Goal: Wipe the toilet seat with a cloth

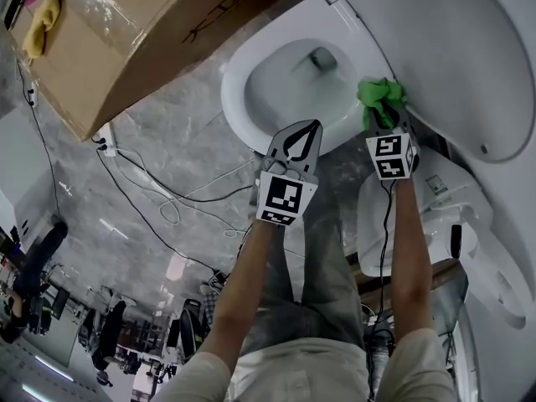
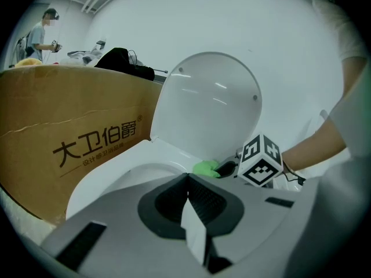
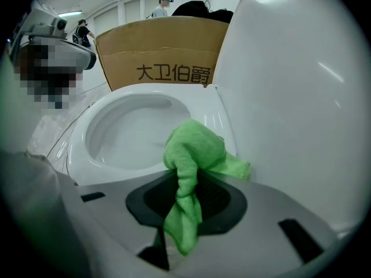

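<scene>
- Cardboard box (image 1: 126,40), far left, just beside the toilet. Dark print on its side reads 大卫伯爵 in both gripper views (a smaller line beneath it is too fine to read). In the head view the box print is cut off at the frame edge and can't be read.
- Yellow cloth (image 1: 42,28) lies on top of the box, at its far corner.
- Cables (image 1: 159,191) loop across the grey marbled floor below the box.
- Toilet seat (image 1: 239,99): white, glossy, oval ring around the open bowl.
- Left gripper (image 1: 314,128): jaws closed together with nothing between them. It is held over the near rim of the seat, with its marker cube toward the person.
- Right gripper (image 1: 389,120): jaws clamped on the green cloth (image 1: 381,95). Marker cube shows black-and-white squares.
- The green cloth is a bright, nubbly microfibre, bunched into a wad at the jaw tips. One corner sticks out to the right and a tail hangs back between the jaws (right gripper view). The wad sits at the right side of the seat ring, just beside the lid; contact with the rim looks likely but can't be confirmed.
- Lid (image 1: 469,57): white, raised, to the right of the seat.
- Second white fixture (image 1: 419,216), lower right, carries a small green label, too small to read.
</scene>
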Tool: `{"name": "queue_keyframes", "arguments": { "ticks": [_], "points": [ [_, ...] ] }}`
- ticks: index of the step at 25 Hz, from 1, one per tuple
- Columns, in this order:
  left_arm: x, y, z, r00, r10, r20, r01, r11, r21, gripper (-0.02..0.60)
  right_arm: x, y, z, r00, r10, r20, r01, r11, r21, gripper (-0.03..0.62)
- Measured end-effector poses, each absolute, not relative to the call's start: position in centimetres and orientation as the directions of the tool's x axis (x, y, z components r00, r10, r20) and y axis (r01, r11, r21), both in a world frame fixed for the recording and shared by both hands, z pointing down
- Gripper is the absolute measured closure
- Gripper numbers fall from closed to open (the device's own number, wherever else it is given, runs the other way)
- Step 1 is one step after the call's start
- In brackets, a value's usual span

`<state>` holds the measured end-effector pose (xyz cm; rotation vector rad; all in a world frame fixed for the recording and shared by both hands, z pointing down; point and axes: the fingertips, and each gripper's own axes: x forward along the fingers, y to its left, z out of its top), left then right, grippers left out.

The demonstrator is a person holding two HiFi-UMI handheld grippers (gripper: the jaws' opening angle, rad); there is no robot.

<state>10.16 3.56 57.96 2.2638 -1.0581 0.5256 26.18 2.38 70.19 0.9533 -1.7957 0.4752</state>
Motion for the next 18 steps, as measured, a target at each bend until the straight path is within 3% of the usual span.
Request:
{"name": "queue_keyframes", "arguments": {
  "ticks": [18],
  "points": [
    [6.5,6.6,58.4,0.578,-0.574,0.580,-0.813,-0.464,0.352,0.569,23.5,6.2,70.8,-0.180,-0.364,0.914,-0.785,0.613,0.089,0.500]
  ]
}}
